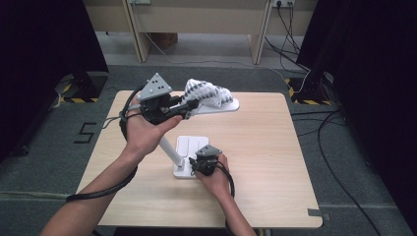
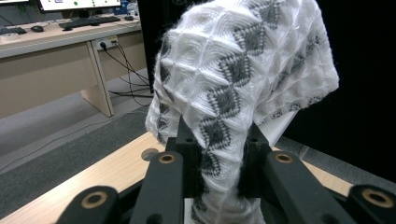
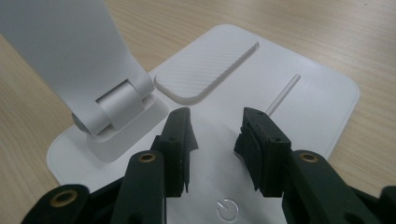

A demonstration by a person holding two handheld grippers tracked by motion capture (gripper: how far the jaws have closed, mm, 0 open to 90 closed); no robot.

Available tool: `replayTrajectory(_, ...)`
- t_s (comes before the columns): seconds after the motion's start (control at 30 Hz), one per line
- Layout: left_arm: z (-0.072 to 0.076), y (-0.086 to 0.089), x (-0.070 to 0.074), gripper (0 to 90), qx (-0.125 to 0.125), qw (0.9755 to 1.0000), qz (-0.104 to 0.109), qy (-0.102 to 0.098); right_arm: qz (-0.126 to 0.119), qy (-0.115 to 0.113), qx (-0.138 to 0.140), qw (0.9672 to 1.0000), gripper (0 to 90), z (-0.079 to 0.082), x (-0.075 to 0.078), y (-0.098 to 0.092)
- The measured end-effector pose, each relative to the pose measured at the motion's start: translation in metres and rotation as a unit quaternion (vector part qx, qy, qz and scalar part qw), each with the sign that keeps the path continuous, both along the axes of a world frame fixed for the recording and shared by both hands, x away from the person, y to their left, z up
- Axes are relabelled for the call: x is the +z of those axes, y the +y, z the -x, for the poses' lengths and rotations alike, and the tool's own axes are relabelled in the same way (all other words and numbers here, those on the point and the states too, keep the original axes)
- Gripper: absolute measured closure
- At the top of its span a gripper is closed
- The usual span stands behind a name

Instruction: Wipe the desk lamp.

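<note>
A white desk lamp stands mid-table: flat base (image 1: 189, 145), slanted arm (image 1: 168, 149), and a head (image 1: 226, 106) reaching right at the far side. A white and grey knitted cloth (image 1: 209, 93) is draped over the head. My left gripper (image 1: 192, 105) is shut on the cloth's near end; in the left gripper view the knit (image 2: 243, 70) bunches between the jaws of the left gripper (image 2: 219, 149). My right gripper (image 1: 196, 167) is low over the base (image 3: 308, 98), jaws apart with nothing between them, just behind the power button (image 3: 227, 210). The arm's hinge (image 3: 119, 107) is to its left.
The wooden table (image 1: 265, 147) has bare room on its right half and front. Beyond it are a long pale desk (image 1: 196, 19), loose cables on the grey floor (image 1: 290, 44) and black curtains on both sides. A "5" mark (image 1: 85, 132) lies on the floor at left.
</note>
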State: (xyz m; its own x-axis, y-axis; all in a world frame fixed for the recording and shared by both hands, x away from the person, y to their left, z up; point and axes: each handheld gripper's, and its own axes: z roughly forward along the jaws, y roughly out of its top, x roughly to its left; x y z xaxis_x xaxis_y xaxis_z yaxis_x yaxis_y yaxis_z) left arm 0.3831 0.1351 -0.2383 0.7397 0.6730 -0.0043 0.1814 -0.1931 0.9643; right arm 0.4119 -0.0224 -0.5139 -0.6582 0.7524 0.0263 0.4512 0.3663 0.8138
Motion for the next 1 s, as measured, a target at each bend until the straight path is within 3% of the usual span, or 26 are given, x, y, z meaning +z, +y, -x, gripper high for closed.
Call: replayTrajectory(1.0,-0.006,-0.040,0.007,74.5,-0.024,0.9997,-0.006,0.007,0.005,0.005,0.005,1.0000,63.1,-0.001,0.002,0.000)
